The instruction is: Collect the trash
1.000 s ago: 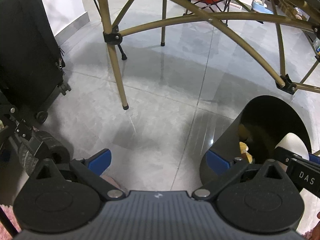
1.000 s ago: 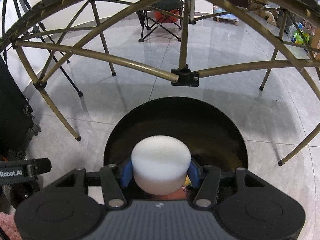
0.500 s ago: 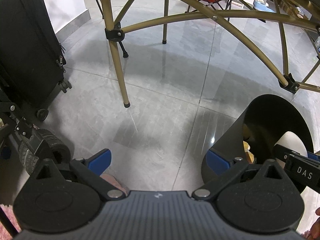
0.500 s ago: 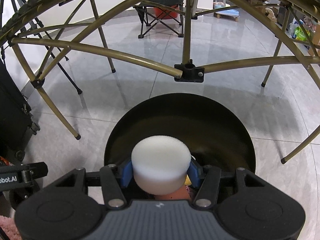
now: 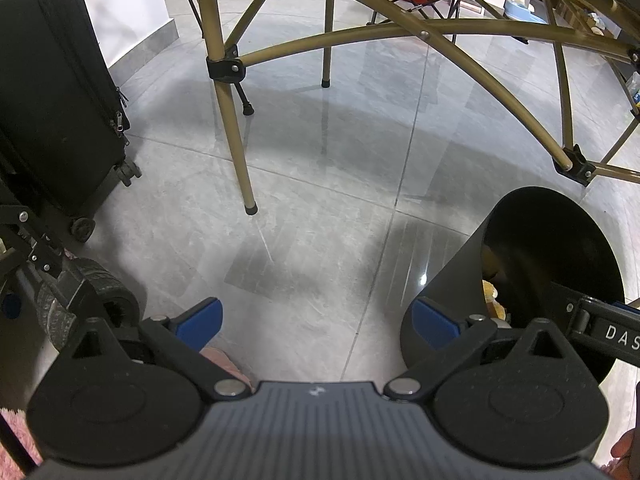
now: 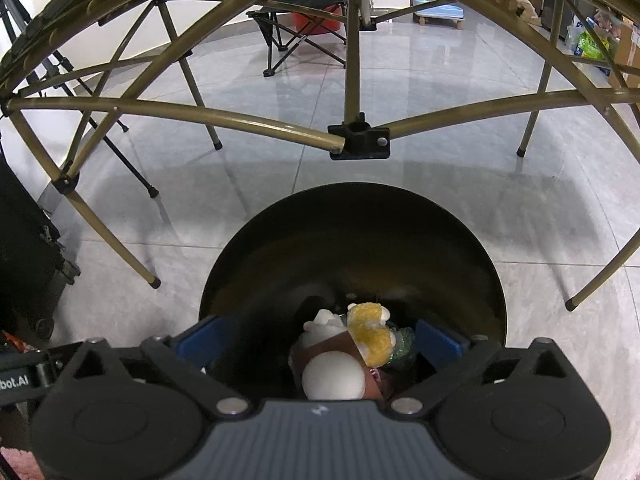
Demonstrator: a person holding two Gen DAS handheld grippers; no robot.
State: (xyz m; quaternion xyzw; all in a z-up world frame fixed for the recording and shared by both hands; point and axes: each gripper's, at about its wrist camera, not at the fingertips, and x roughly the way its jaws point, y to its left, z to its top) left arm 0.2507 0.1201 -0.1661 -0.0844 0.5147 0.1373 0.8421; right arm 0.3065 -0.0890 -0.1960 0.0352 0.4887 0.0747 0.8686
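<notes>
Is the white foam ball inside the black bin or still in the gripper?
Inside. The white foam ball lies down in the black bin on other trash, while the right gripper above is opening, nothing between its pads.

We see both tools built alike: the left gripper (image 5: 316,322) and the right gripper (image 6: 320,342) each have a ribbed dark grey body at the bottom of the frame, two round black housings, silver pivot screws, black link arms and blue finger pads (image 5: 200,318). White lettering marks a black side bar (image 5: 612,334).
</notes>
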